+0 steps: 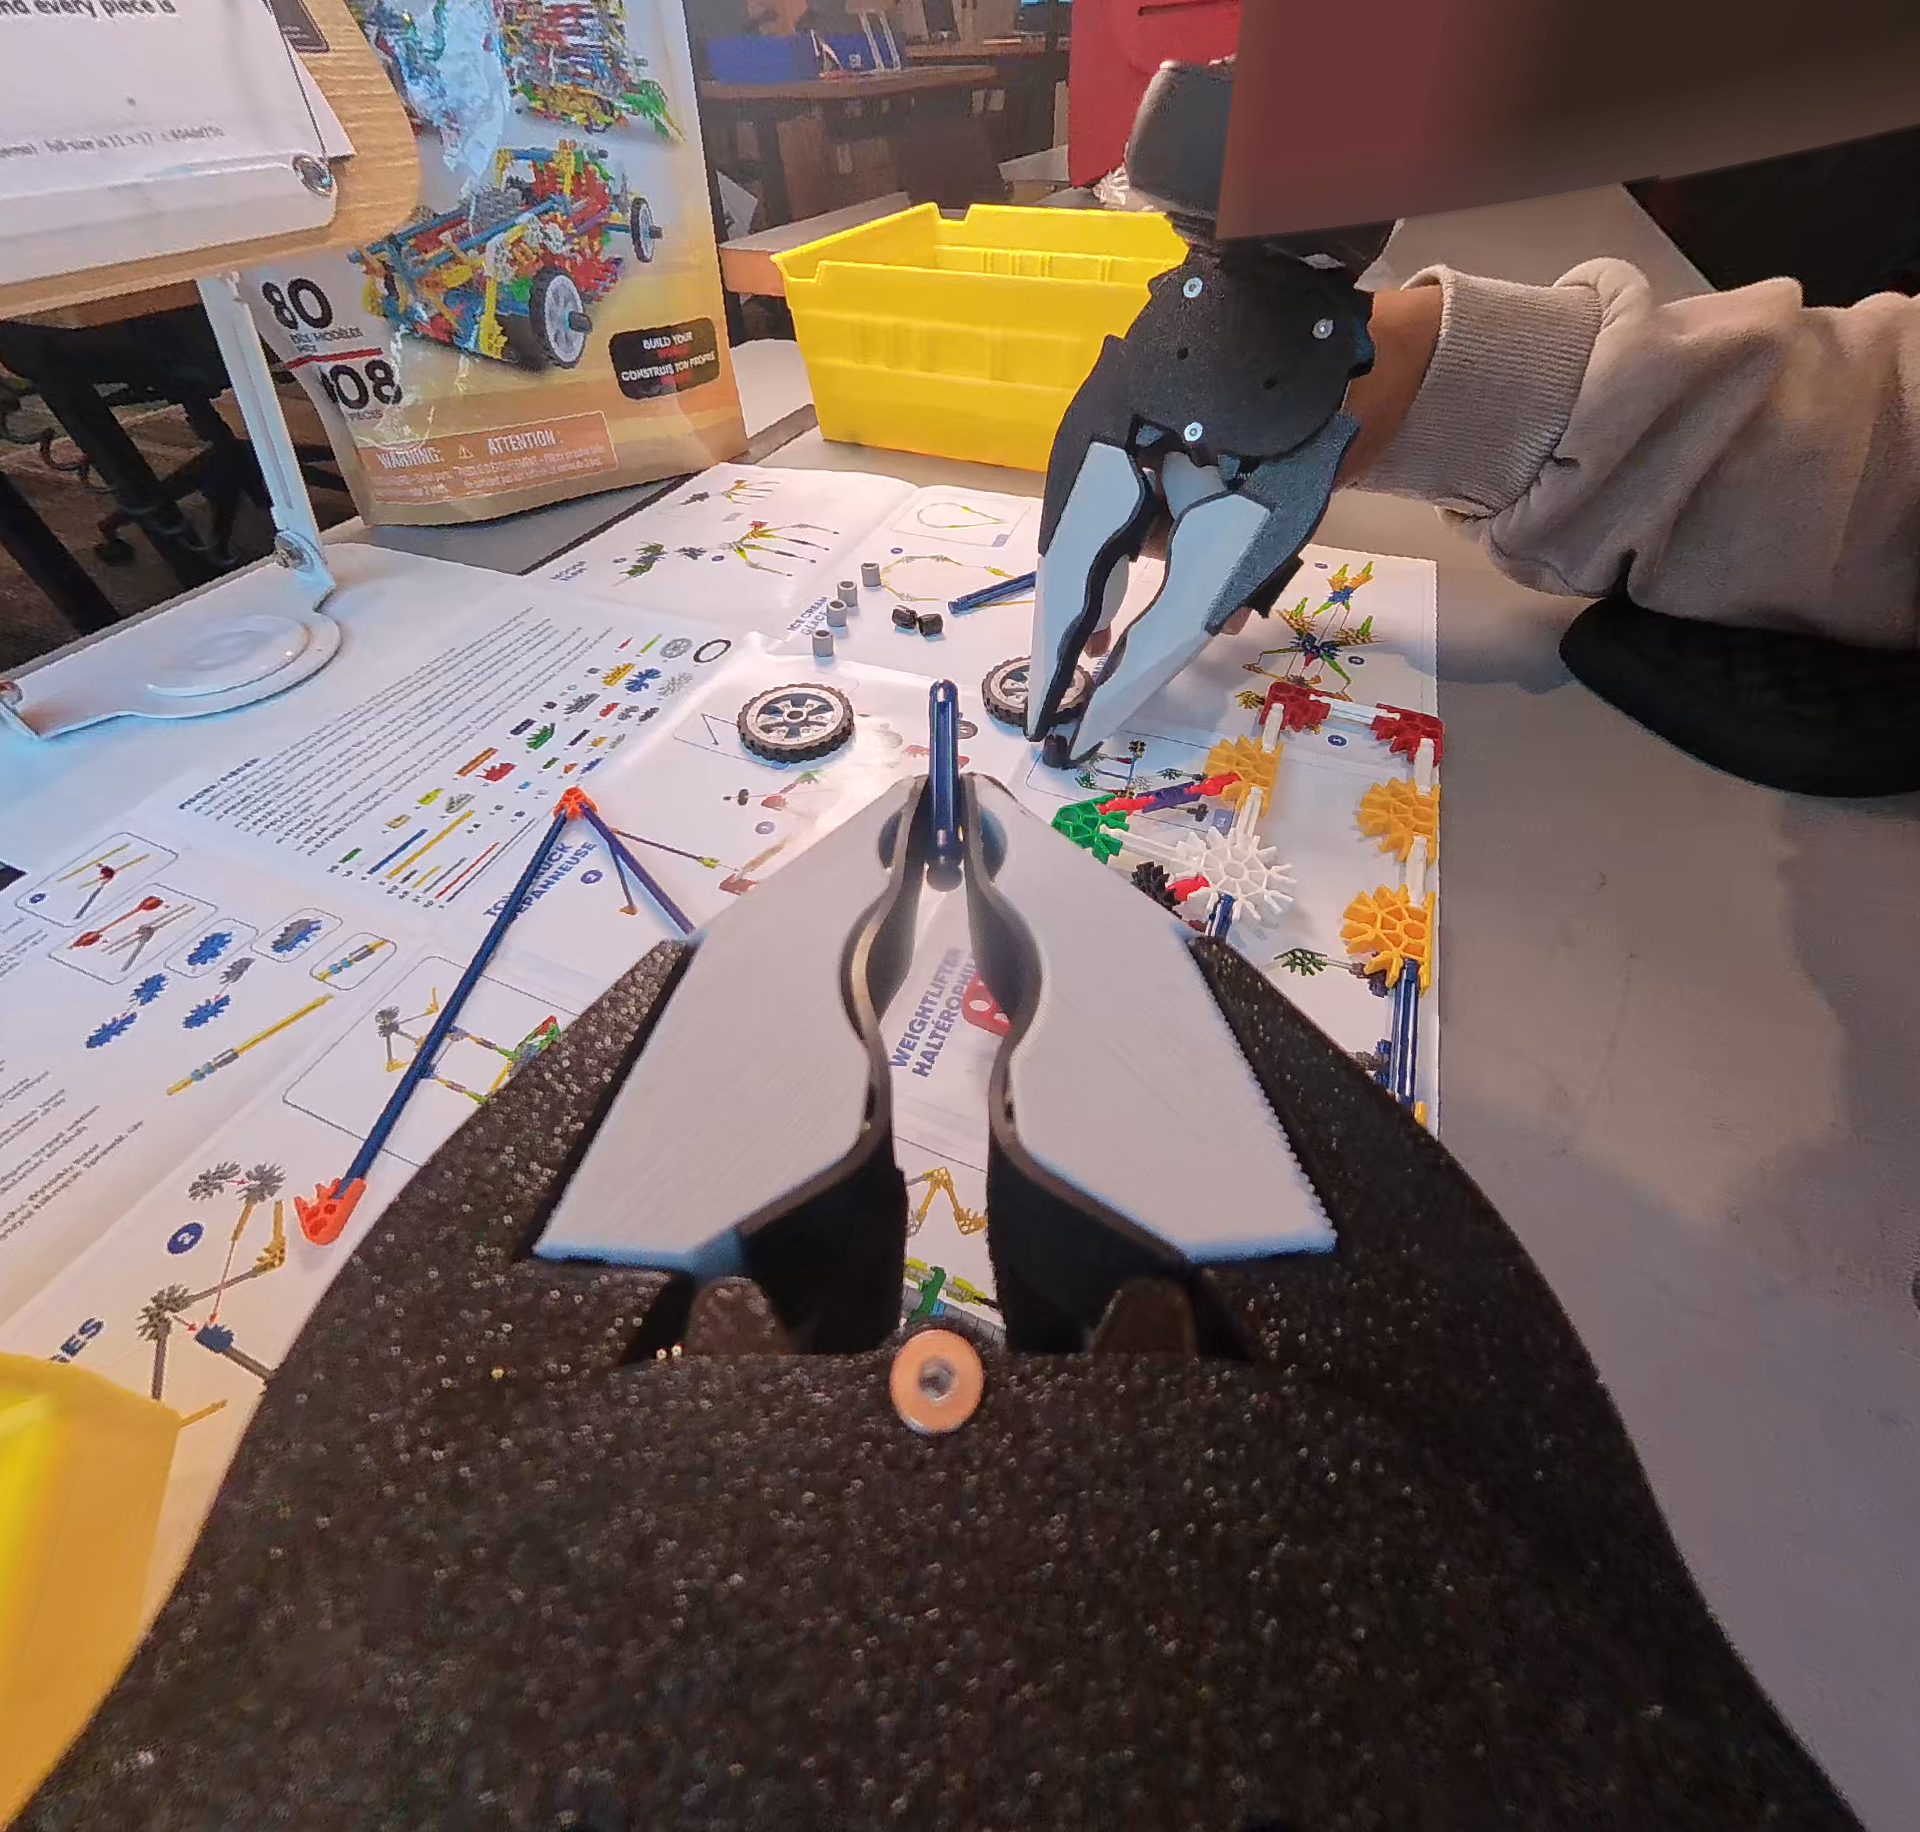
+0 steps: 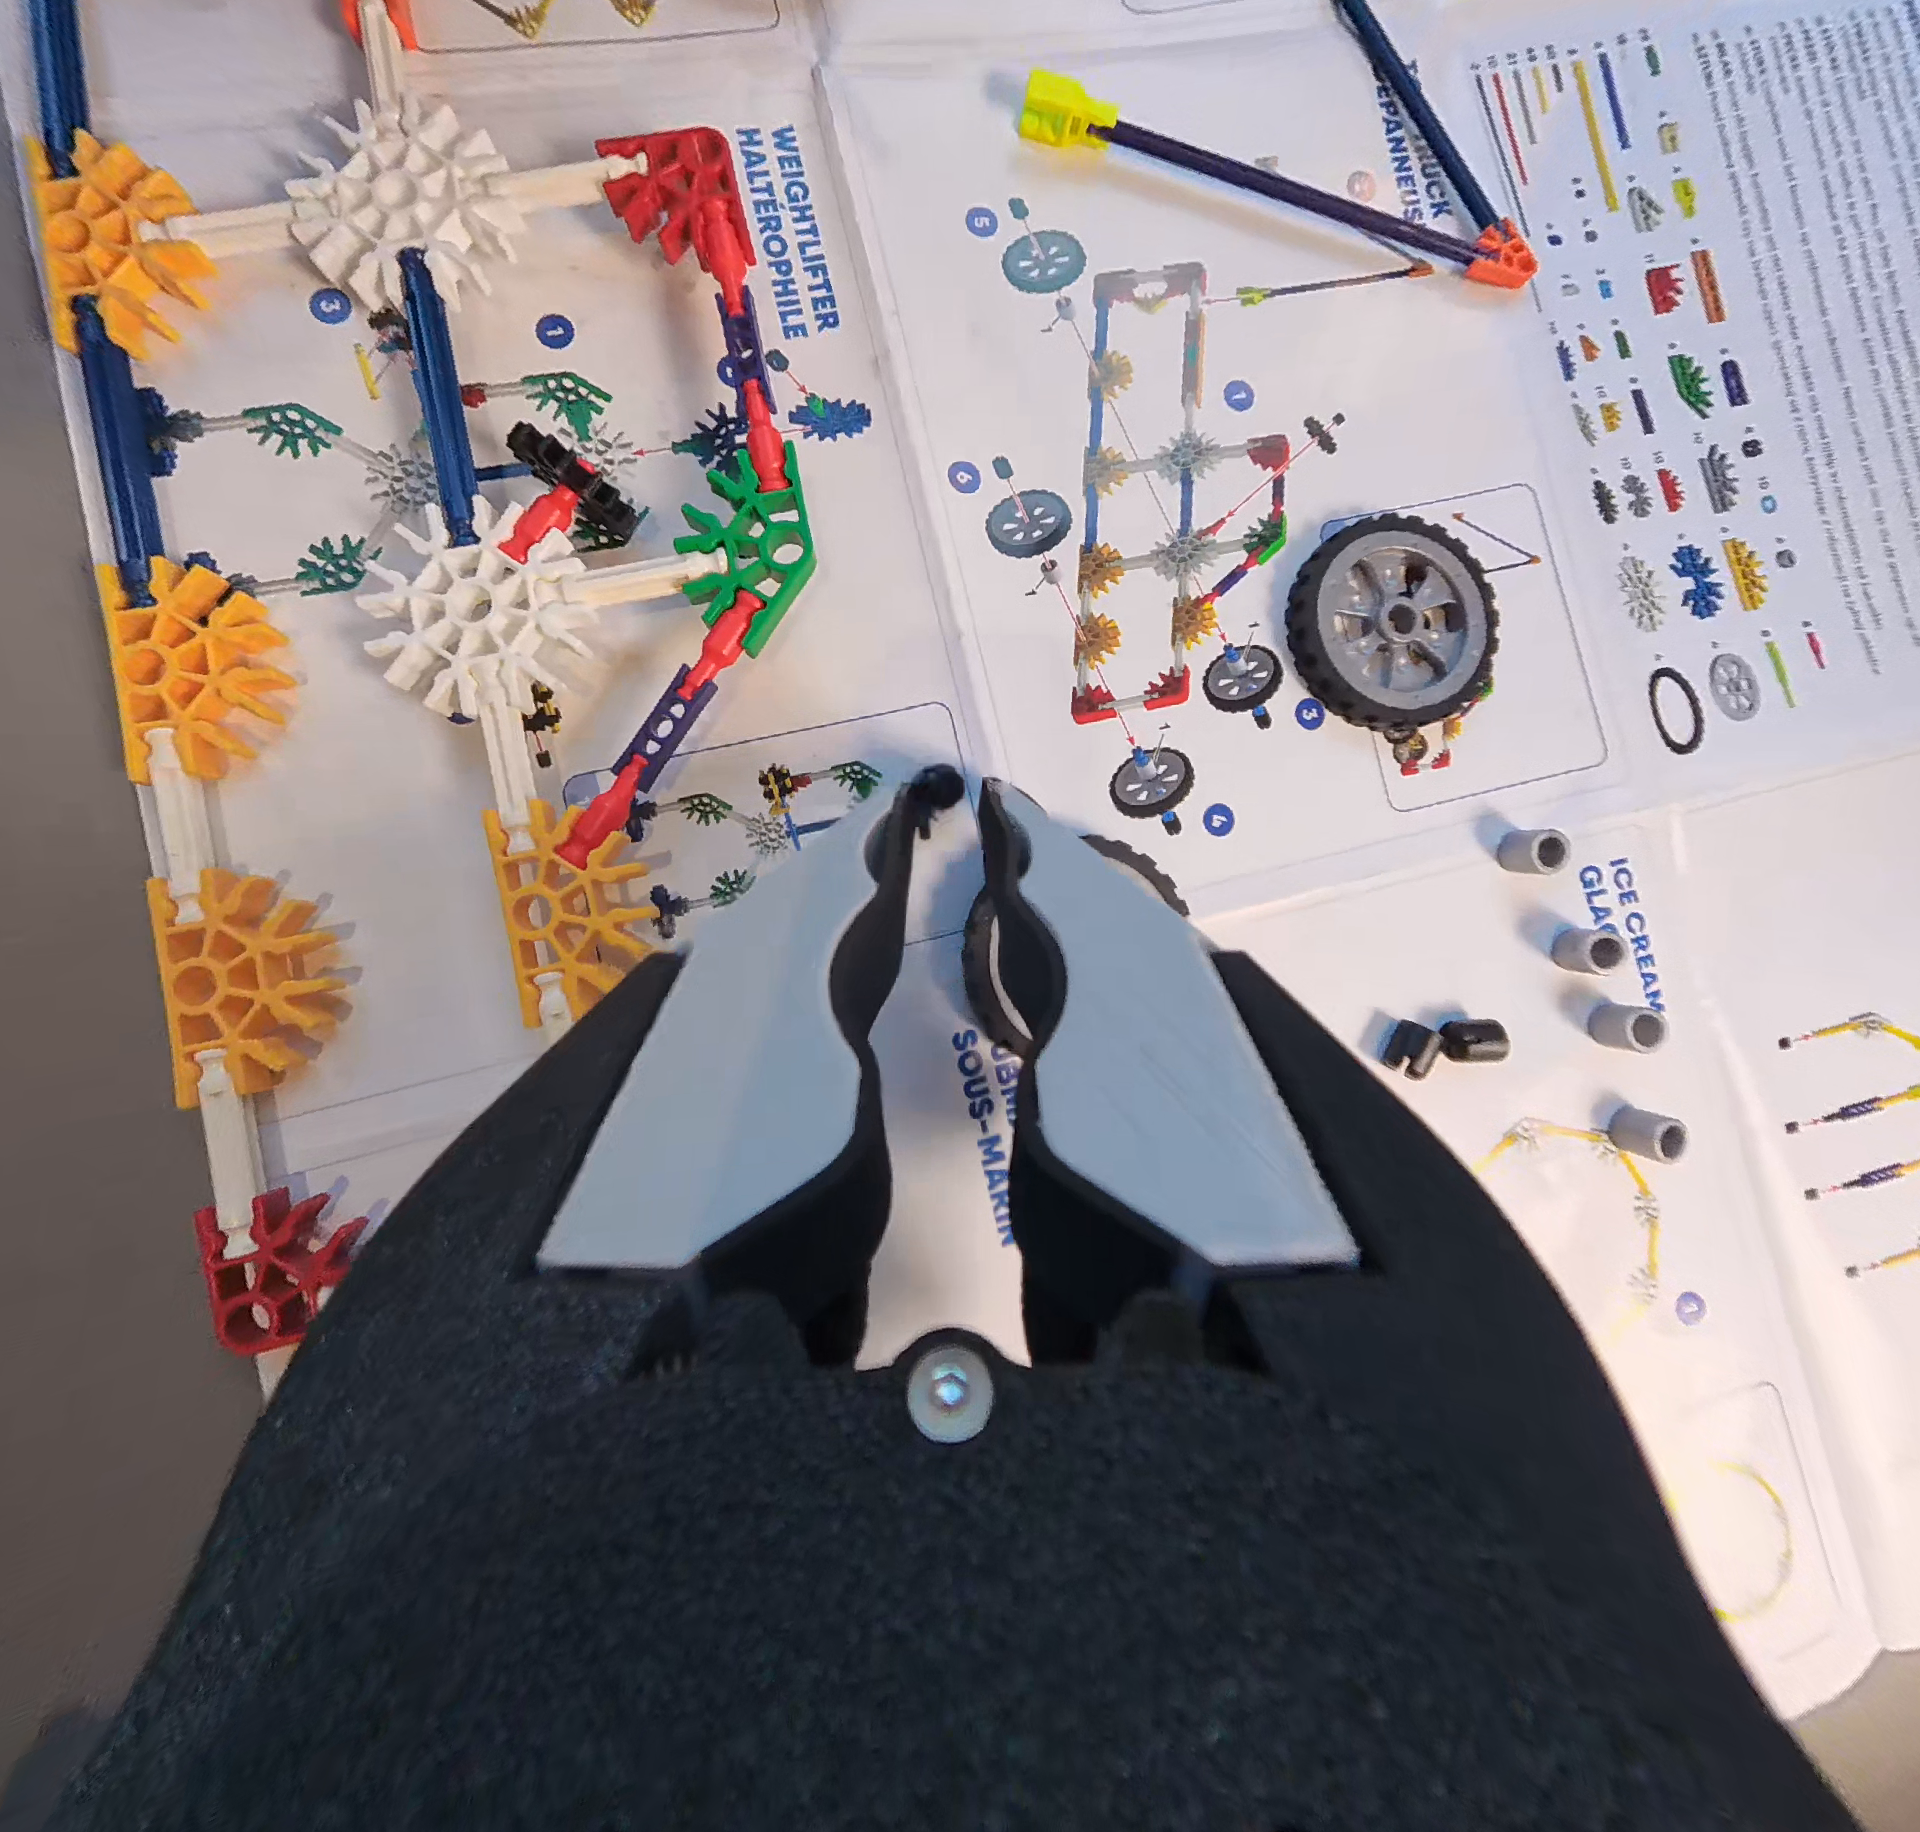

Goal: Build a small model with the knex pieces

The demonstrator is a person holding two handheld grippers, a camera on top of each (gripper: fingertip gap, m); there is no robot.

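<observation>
Blue rod (image 1: 942,774) pinched upright in left tool (image 1: 943,795); right tool (image 2: 951,795) (angled down) nips black spacer (image 2: 935,783).

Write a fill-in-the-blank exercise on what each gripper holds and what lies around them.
1. The left gripper is shut on a thin rod whose colour is ____.
2. The right gripper has its tips at a small ____ piece on the instruction sheet.
3. Behind the sheet stands a storage bin coloured ____.
4. The wheel lying on the sheet has a black tyre and a ____ hub.

Missing words: blue; black; yellow; grey
</observation>
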